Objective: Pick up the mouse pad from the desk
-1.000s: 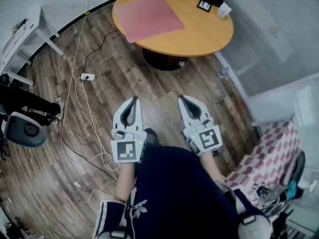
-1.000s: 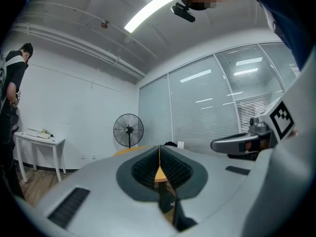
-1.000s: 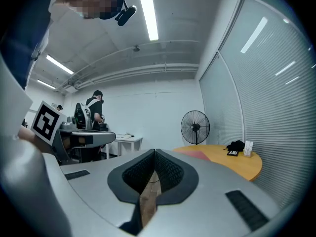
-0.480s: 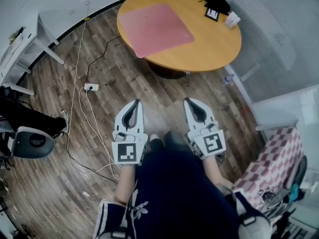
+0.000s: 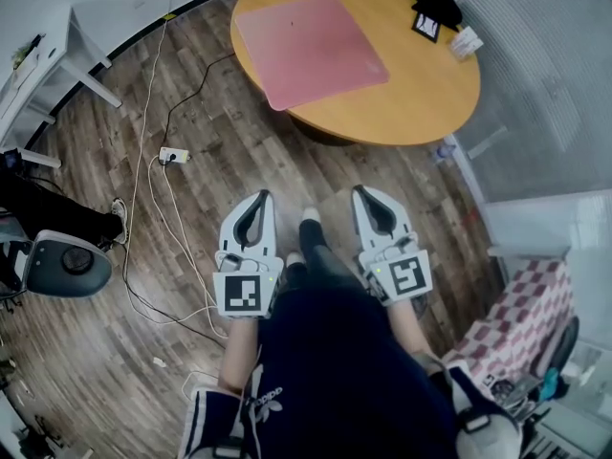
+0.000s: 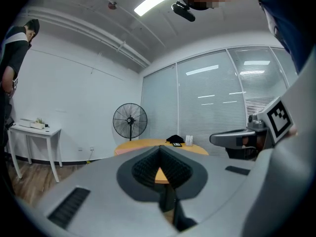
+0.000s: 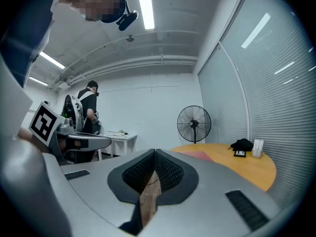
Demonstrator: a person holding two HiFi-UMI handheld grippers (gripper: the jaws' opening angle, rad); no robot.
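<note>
The pink mouse pad (image 5: 311, 48) lies flat on the left part of the round wooden table (image 5: 421, 98), overhanging its near edge a little. My left gripper (image 5: 262, 196) and right gripper (image 5: 361, 191) are held side by side over the wood floor, well short of the table, both pointing toward it. Both are shut with nothing between the jaws. In the left gripper view the left gripper (image 6: 159, 149) faces the table (image 6: 148, 143). Past the right gripper (image 7: 154, 153) in its own view, the mouse pad (image 7: 197, 155) shows as a pink strip.
A black pouch (image 5: 435, 3), a small marker card (image 5: 426, 27) and a white box (image 5: 466, 41) sit at the table's far right. Cables and a power strip (image 5: 172, 154) cross the floor on the left, near an office chair (image 5: 62, 266). A standing fan (image 7: 194, 122) is behind the table.
The table and mouse pad have drawn nearer and larger in the head view as I walk toward them. Both grippers have come forward together, still shut and side by side.
</note>
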